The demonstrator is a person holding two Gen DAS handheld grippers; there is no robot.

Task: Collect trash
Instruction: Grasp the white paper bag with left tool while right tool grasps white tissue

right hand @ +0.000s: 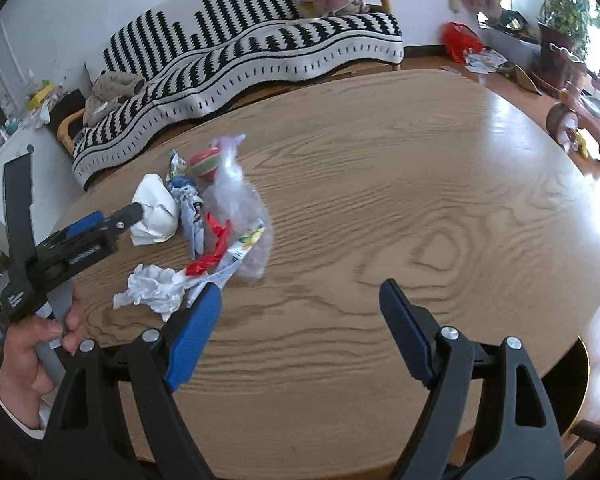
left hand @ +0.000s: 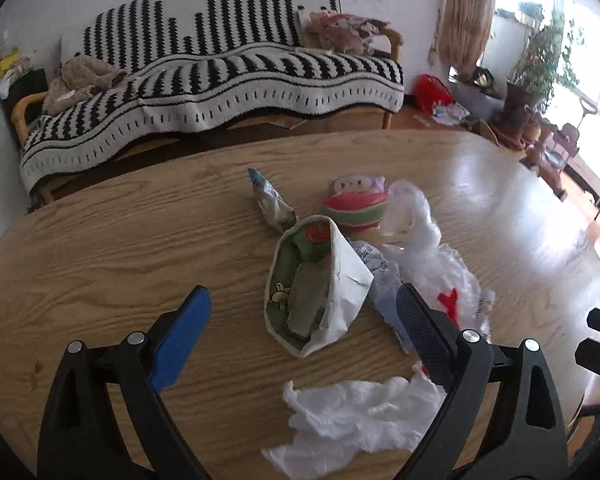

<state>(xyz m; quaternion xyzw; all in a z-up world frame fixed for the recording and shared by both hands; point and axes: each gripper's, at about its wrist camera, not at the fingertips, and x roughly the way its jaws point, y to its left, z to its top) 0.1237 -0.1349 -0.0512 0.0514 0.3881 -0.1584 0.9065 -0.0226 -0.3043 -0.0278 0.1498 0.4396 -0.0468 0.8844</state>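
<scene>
A pile of trash lies on the oval wooden table (left hand: pixel 100 248): an open white paper bag with green print (left hand: pixel 320 280), a crumpled white tissue (left hand: pixel 360 412), a silvery blue wrapper (left hand: pixel 270 200), clear plastic (left hand: pixel 416 220), a red-and-white wrapper (left hand: pixel 452 300), and a round pink-green striped toy (left hand: pixel 356 208). My left gripper (left hand: pixel 304 312) is open, its jaws on either side of the paper bag's mouth. My right gripper (right hand: pixel 300 312) is open and empty over bare table, right of the tissue (right hand: pixel 152 290) and clear plastic (right hand: pixel 236 200). The left gripper (right hand: pixel 116 216) shows there beside the paper bag (right hand: pixel 156 208).
A sofa with a black-and-white striped blanket (left hand: pixel 220 72) stands behind the table. A red bag (left hand: pixel 432 92), papers, potted plants (left hand: pixel 540 60) and a child's tricycle (right hand: pixel 580 120) are on the floor at the right. My hand (right hand: pixel 32 344) holds the left gripper.
</scene>
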